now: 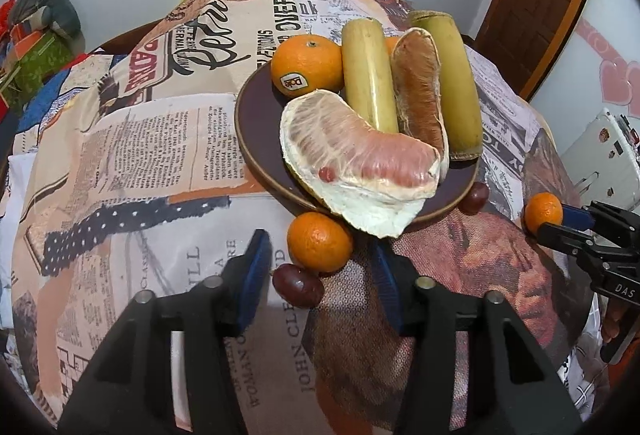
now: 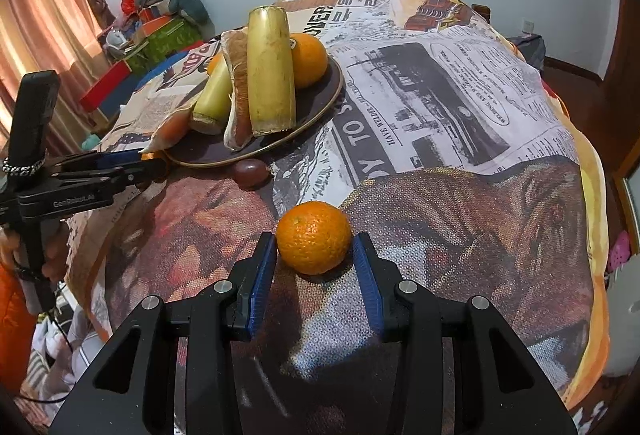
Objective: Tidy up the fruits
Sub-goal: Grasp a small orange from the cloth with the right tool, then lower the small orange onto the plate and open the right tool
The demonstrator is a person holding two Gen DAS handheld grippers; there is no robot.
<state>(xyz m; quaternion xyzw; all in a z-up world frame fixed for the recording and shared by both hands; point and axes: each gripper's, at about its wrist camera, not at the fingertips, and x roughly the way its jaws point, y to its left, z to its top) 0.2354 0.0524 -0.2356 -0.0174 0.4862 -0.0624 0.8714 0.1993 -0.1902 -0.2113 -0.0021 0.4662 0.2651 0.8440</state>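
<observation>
Left wrist view: a pebbly mandarin lay on the printed cloth just below the dark round plate, a glossy grape touching it. The left gripper stood wide around both.

Right wrist view: another dimpled mandarin sat on the cloth between the right gripper's blue ribbed pads, spread wide, not clamped.

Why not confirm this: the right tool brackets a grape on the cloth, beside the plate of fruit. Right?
Not a grape. The right wrist view shows the right tool open around a mandarin on the cloth, beside the plate of fruit.
</observation>
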